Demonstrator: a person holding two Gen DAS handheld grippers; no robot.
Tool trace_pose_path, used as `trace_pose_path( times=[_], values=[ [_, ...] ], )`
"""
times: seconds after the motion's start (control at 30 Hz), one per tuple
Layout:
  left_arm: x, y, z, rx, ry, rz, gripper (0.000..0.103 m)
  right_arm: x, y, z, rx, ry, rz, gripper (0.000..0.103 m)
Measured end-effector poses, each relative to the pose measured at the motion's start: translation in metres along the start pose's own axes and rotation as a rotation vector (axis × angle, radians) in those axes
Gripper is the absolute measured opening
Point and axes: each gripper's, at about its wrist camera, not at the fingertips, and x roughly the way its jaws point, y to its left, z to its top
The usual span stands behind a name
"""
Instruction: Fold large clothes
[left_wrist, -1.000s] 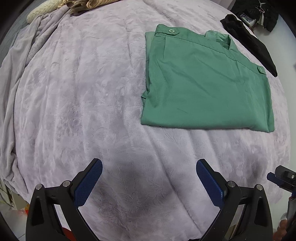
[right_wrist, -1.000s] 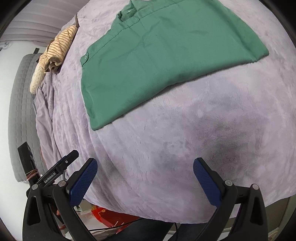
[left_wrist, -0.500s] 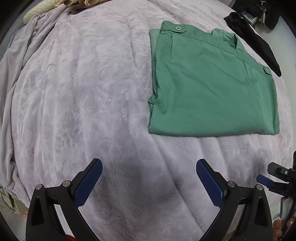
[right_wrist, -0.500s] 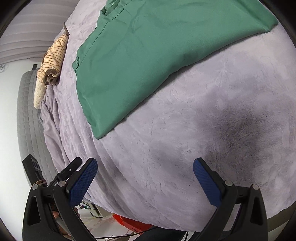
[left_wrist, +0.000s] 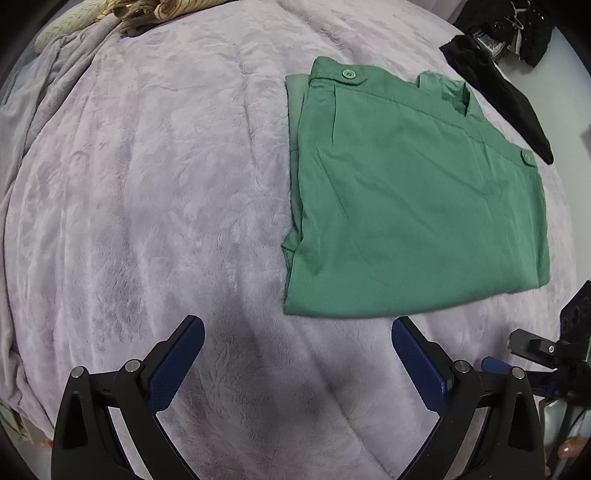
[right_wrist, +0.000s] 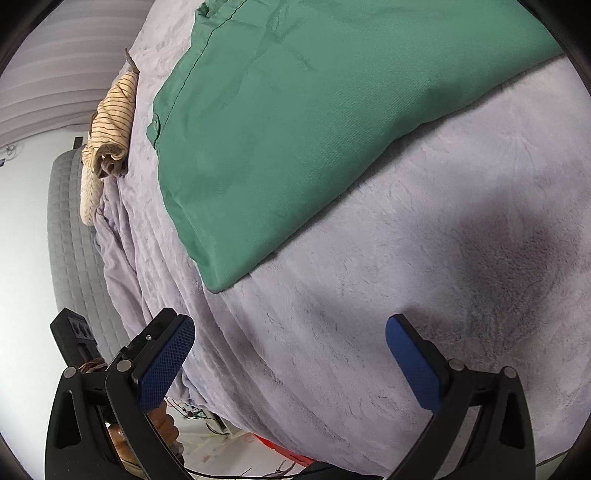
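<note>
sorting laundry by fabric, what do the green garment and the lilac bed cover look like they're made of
Green garment: looks like a thin woven fabric, cotton or a blend, matte; it lies flat with sharp creases and stitched seams, plus plastic-looking buttons.
Lilac bed cover: seems a plush fleece or velvety polyester; a short fuzzy nap with an embossed leafy pattern shows, and the pile shades where brushed. Exact fibres cannot be told.

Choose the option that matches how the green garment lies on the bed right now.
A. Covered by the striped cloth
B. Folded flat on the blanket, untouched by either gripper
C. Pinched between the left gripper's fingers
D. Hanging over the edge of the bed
B: the green garment lies folded flat on the lilac blanket, while the left gripper and right gripper are both open, short of it.
</note>
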Motion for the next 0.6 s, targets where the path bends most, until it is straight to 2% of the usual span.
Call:
trace_pose_path(
  times=[0.1, 0.23, 0.37, 0.6],
  values=[
    [-0.003, 0.01, 0.017, -0.045, -0.028, -0.043, 0.102, 0.006, 0.004, 0.009, 0.017, -0.002, 0.047, 0.103],
    [0.003, 0.023, 0.033, -0.09, -0.039, -0.044, 0.102, 0.023, 0.009, 0.025, 0.037, -0.015, 0.107, 0.103],
    [0.021, 0.034, 0.039, -0.139, -0.008, -0.075, 0.102, 0.048, 0.012, 0.04, 0.087, -0.042, 0.269, 0.103],
    [0.041, 0.036, 0.047, -0.168, 0.025, -0.187, 0.102, 0.08, 0.017, 0.056, 0.153, -0.056, 0.393, 0.103]
  ],
)
